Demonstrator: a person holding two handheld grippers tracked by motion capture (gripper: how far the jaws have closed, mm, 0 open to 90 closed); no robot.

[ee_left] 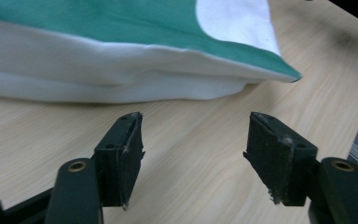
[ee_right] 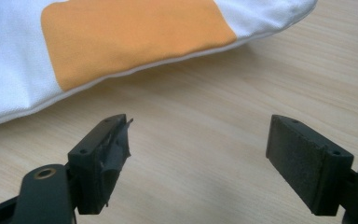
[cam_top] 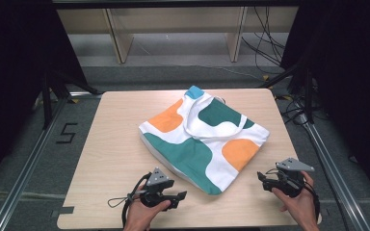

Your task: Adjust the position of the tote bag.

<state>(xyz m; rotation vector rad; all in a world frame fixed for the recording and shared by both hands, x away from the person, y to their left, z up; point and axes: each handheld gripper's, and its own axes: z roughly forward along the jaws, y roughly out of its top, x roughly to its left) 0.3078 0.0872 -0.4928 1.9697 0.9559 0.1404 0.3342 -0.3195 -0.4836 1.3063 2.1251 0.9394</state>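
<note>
Both grippers, left (cam_top: 182, 194) and right (cam_top: 261, 177), gape empty, flanking the near corner of the bag (cam_top: 204, 139), left one nearer

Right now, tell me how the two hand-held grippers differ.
The left hand-held gripper sits at the tote bag's teal near corner, jaws facing right along the table edge; the right hand-held gripper sits off the orange patch side, jaws facing left. The right one's jaws gape wider. Both are open, empty, and clear of the bag.
</note>
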